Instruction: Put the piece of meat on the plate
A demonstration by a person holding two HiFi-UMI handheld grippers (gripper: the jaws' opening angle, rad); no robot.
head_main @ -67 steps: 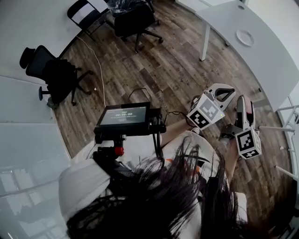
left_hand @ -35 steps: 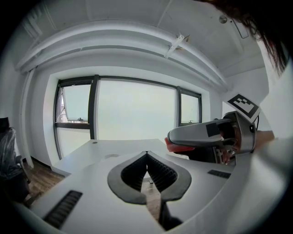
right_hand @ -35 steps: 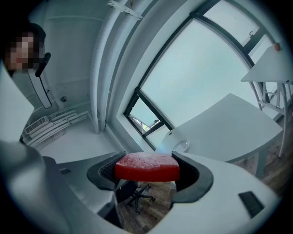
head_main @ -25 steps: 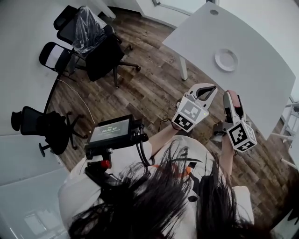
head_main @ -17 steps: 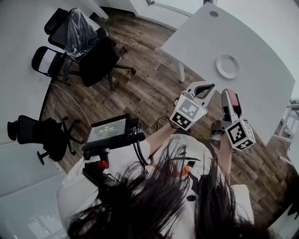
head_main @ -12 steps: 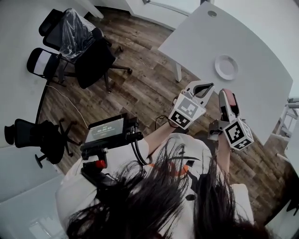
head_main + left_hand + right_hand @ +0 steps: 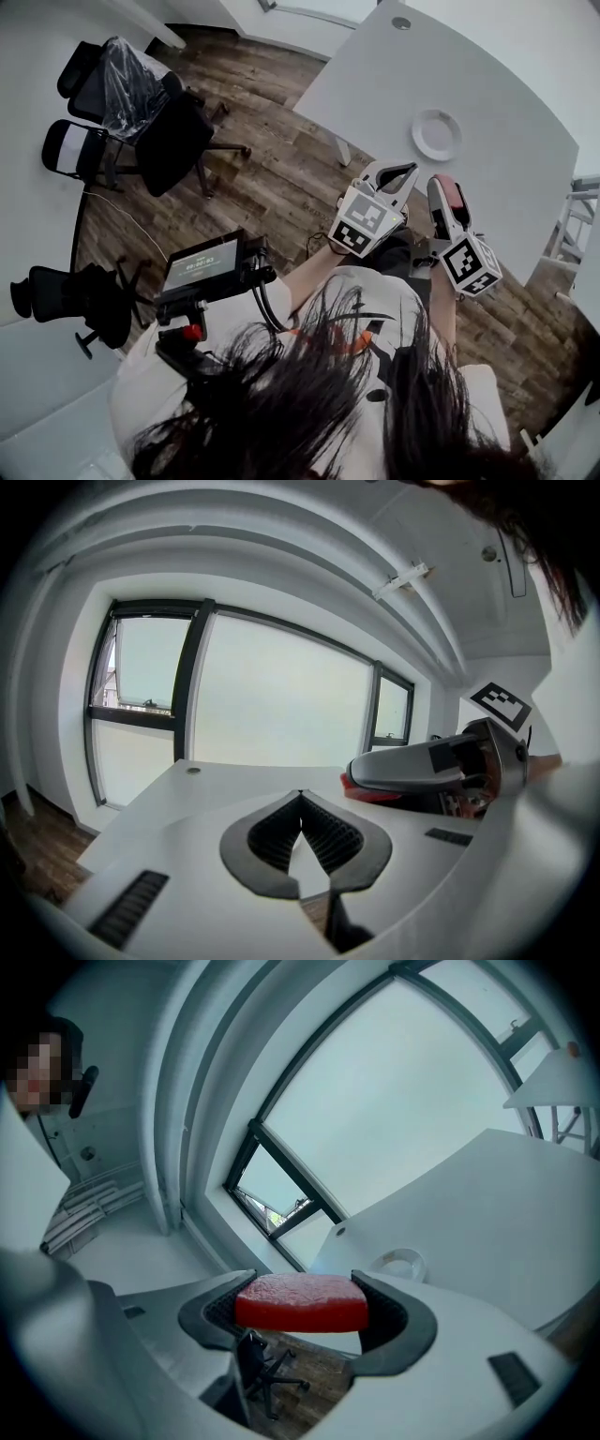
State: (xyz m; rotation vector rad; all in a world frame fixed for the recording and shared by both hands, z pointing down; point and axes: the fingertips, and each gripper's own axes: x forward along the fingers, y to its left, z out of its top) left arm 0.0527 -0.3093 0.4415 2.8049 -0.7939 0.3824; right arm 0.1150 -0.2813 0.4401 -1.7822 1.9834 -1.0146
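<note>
A red slab of meat (image 7: pixel 302 1302) sits clamped between the jaws of my right gripper (image 7: pixel 305 1309), held in the air. In the head view the meat (image 7: pixel 452 190) shows at the right gripper's (image 7: pixel 444 187) tip, short of the white table's (image 7: pixel 487 103) near edge. A small white plate (image 7: pixel 437 134) lies on that table, ahead of both grippers; the plate (image 7: pixel 398 1263) is also beyond the meat in the right gripper view. My left gripper (image 7: pixel 403 169) hovers just left of the right one, jaws together with nothing in them (image 7: pixel 300 797).
Several black office chairs (image 7: pixel 155 122) stand on the wooden floor (image 7: pixel 272 178) at the left. A small screen on a rig (image 7: pixel 202 265) sits at the person's chest. Large windows (image 7: pixel 272 705) lie behind the table. A white rack (image 7: pixel 574 225) stands at the right.
The person has moved toward the table, so the plate and table edge now lie closer to both grippers. The right gripper still holds the meat and the left stays shut.
</note>
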